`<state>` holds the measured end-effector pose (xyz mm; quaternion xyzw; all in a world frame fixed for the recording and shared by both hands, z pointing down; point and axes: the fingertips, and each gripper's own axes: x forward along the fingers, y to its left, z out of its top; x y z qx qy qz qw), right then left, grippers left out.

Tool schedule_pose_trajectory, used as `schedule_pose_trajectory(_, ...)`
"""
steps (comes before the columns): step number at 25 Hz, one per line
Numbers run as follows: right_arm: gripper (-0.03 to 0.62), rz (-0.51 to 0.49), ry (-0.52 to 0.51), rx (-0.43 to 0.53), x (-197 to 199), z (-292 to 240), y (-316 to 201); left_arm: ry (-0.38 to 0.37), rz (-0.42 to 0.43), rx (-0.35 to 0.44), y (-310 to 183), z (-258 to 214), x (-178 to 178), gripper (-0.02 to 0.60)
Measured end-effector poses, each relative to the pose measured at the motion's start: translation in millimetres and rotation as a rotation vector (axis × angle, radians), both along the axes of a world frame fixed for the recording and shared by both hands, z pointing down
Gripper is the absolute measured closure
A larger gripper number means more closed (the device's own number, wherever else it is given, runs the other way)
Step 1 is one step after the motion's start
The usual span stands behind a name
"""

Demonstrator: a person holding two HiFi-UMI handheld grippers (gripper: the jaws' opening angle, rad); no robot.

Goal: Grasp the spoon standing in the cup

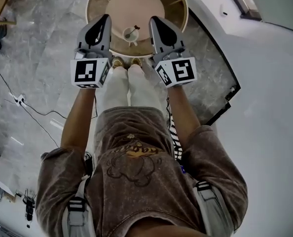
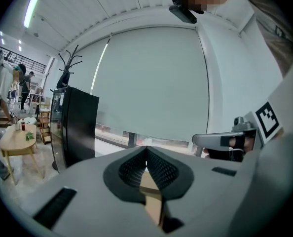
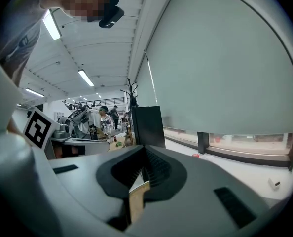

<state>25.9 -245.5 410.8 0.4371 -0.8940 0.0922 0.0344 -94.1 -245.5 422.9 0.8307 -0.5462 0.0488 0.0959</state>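
A white cup (image 1: 130, 34) stands on a round wooden table (image 1: 141, 1), near its front edge, with a spoon (image 1: 134, 30) upright inside it. My left gripper (image 1: 106, 18) is held left of the cup, and my right gripper (image 1: 153, 19) is right of it. Both point forward, well above the table. The left gripper (image 2: 146, 149) is shut with nothing between its jaws. The right gripper (image 3: 145, 154) is likewise shut and empty. Neither gripper view shows the cup or the spoon; both look out level across the room.
The person's feet (image 1: 127, 62) stand at the table's front edge. A cable (image 1: 35, 113) runs over the marble floor at the left. A dark floor border (image 1: 224, 100) lies at the right. A black cabinet (image 2: 75, 127) and a small wooden table (image 2: 17, 138) stand farther off.
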Motion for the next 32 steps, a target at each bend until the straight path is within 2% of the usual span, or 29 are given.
schedule_pose_trajectory(10,0.577,-0.027,0.005,-0.055,-10.9,92.0,-2.1,0.016,-0.016,-0.053,1.9,100.1,6.7,0.565)
schedule_pose_trajectory(20,0.571,-0.039,0.018,-0.107,-5.9,126.9,14.0,0.013,-0.005,-0.087,12.6,128.5,8.7,0.565)
schedule_pose_trajectory(21,0.544,-0.042,0.016,-0.114,-6.1,128.1,14.9,0.010,0.001,-0.088,13.9,129.0,9.3,0.565)
schedule_pose_trajectory(24,0.399,-0.062,0.004,-0.139,-8.8,132.7,17.0,0.004,0.015,-0.091,15.9,129.7,11.4,0.565)
schedule_pose_trajectory(27,0.361,-0.100,0.005,-0.166,-12.2,140.3,20.9,0.007,0.021,-0.089,16.4,127.9,16.0,0.565)
schedule_pose_trajectory(32,0.359,-0.131,0.020,-0.247,-11.2,171.1,24.2,0.014,0.019,-0.089,17.2,125.3,21.3,0.565)
